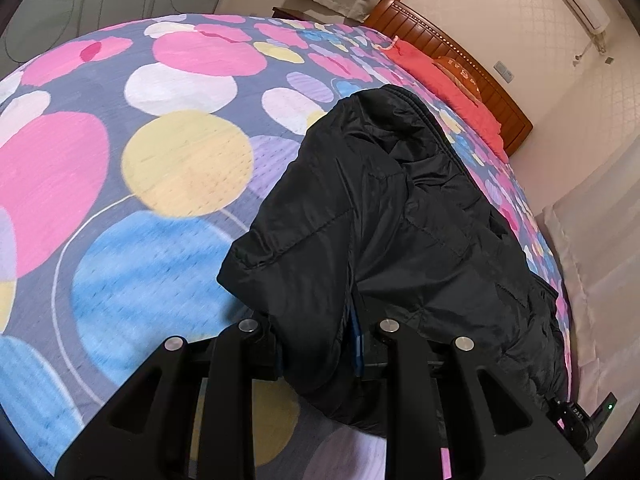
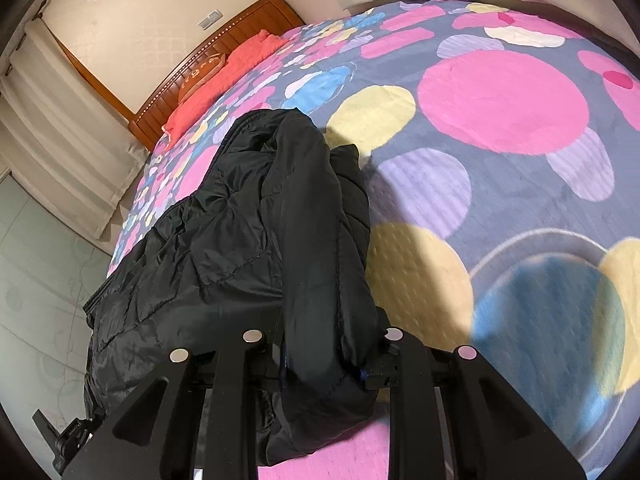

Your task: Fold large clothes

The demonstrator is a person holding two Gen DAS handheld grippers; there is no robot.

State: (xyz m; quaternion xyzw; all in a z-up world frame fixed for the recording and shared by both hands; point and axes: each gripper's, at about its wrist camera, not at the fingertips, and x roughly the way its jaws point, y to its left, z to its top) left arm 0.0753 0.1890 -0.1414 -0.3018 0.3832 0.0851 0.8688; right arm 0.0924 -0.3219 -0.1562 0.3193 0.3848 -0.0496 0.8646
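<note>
The left tool (image 1: pixel 320 344) is clamped on a thick fold of the black jacket (image 1: pixel 400 220). The cloth bunches up between its two fingers, so the grip looks firm. The jacket lies on the bed (image 1: pixel 120 160), close to the bed's side edge, with the wooden headboard (image 1: pixel 460 52) far past it. A red pillow (image 1: pixel 452 84) sits by the headboard, well apart from the jacket.

The jacket looks puffy and soft. I think it is light for its size, but big and floppy, so it will sag and slide when lifted. The shiny cloth looks slippery, so a thin pinch may slip out. A thick fold or a stitched hem is the best place to hold it.

The right tool (image 2: pixel 332 356) is also closed on the jacket (image 2: pixel 240 240). It grips a long rolled part that may be a sleeve or a folded edge; I cannot tell which. That roll lies on top of the rest of the jacket and runs toward the headboard (image 2: pixel 208 52).

Both tools hold the end of the jacket farthest from the headboard. I think the next fold needs both to lift together, so the soft cloth stays even and does not twist
</note>
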